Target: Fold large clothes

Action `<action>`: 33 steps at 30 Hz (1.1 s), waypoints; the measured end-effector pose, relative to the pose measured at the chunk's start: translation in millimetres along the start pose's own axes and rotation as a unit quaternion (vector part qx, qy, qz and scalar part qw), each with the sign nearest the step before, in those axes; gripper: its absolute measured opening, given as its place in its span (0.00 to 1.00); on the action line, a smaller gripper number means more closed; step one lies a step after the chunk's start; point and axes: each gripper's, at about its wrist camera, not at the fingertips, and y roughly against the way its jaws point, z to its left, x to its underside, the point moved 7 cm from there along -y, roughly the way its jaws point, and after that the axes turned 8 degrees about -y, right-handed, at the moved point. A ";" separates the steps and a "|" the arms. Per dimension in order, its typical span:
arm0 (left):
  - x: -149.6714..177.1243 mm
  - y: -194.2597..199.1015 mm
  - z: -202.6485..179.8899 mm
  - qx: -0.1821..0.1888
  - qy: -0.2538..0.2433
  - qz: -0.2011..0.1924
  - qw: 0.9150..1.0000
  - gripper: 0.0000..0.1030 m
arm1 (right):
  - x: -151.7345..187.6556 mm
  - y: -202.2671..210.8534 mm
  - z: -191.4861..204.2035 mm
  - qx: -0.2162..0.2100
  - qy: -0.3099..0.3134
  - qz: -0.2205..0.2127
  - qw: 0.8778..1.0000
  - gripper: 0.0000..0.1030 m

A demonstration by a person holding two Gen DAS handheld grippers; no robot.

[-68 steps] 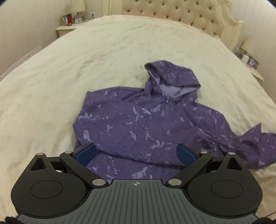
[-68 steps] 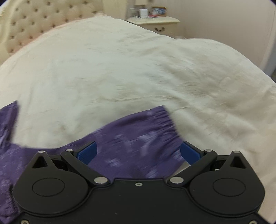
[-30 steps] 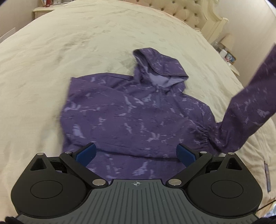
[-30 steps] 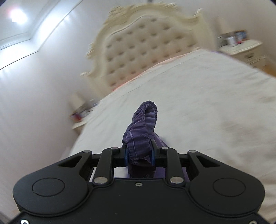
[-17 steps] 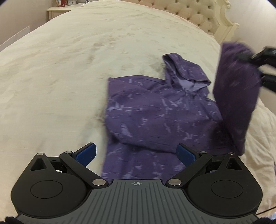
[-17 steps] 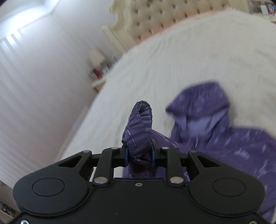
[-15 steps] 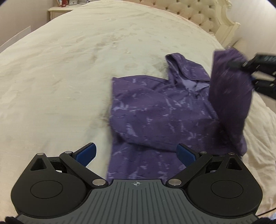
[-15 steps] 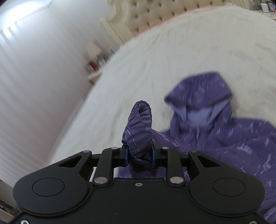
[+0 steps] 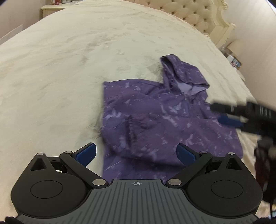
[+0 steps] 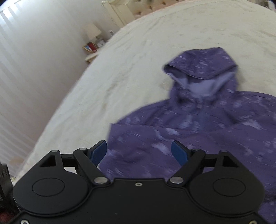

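A purple patterned hoodie lies flat on the cream bed, hood pointing toward the headboard. Both sleeves are folded in over the body; a gathered cuff lies on the chest. My left gripper is open and empty, above the hoodie's lower hem. My right gripper is open and empty, over the hoodie's right side. It also shows in the left wrist view, blurred, above the hoodie's right edge.
The cream bedspread stretches wide to the left of the hoodie. A tufted headboard stands at the far end. Nightstands with small items flank it. A white wall runs along the bed's right side.
My right gripper carried the right sleeve over the hoodie's body, let it go and opened. The sleeve now lies folded across the chest. My left gripper stayed open.
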 end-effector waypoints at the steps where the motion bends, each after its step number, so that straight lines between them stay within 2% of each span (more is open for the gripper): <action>1: -2.9 -5.6 -3.7 0.004 -0.002 0.002 1.000 0.98 | 3.6 4.2 -8.3 0.012 0.000 0.001 1.000 0.81; 6: -10.8 -41.5 -15.4 0.003 -0.015 0.021 1.000 0.98 | 25.8 29.0 -53.7 0.072 -0.004 0.012 0.997 0.81; 9: -14.8 -67.4 -17.5 -0.010 -0.024 0.039 0.999 0.96 | 40.3 43.1 -76.7 0.101 -0.003 0.020 0.995 0.81; 10: -15.3 -73.7 -17.3 -0.012 -0.023 0.046 0.999 0.84 | 44.6 47.7 -83.7 0.109 -0.005 0.022 0.994 0.81; 12: -15.4 -89.8 -16.4 -0.013 -0.016 0.069 0.997 0.66 | 49.9 54.8 -95.8 0.121 -0.012 0.021 0.992 0.81; 14: -11.4 -108.7 -15.4 -0.007 -0.008 0.109 0.994 0.63 | 52.9 59.0 -108.2 0.128 -0.028 0.019 0.991 0.81; 15: -10.6 -115.4 -15.2 -0.003 -0.007 0.117 0.993 0.60 | 54.2 61.2 -114.3 0.130 -0.036 0.018 0.991 0.81; 16: -11.1 -118.3 -14.7 -0.005 -0.006 0.115 0.993 0.40 | 54.9 62.8 -119.5 0.132 -0.041 0.018 0.990 0.81; 18: -16.4 -115.1 -14.8 -0.012 -0.006 0.095 0.995 0.12 | 53.4 65.6 -130.4 0.136 -0.054 0.015 0.989 0.81; 21: -35.8 -93.5 -26.1 0.011 -0.037 0.022 0.999 0.11 | 44.8 71.0 -148.0 0.140 -0.067 0.005 0.988 0.81; 23: -44.7 -81.4 -32.2 0.003 -0.062 -0.003 0.998 0.11 | 34.5 73.1 -162.1 0.147 -0.069 -0.004 0.987 0.81; 25: -42.5 -84.4 -30.8 -0.002 -0.063 0.012 0.998 0.12 | 21.5 74.7 -179.2 0.157 -0.076 -0.016 0.985 0.81; 30: -16.4 -115.0 -10.0 -0.027 -0.045 0.088 0.995 0.17 | -15.7 72.3 -231.8 0.169 -0.128 -0.044 0.976 0.81; 31: -13.1 -117.9 -6.9 -0.024 -0.043 0.090 0.995 0.18 | -22.9 70.0 -243.9 0.171 -0.143 -0.047 0.974 0.81; 33: -11.6 -119.9 -5.9 -0.024 -0.048 0.092 0.994 0.18 | -37.1 64.8 -265.3 0.176 -0.168 -0.051 0.969 0.74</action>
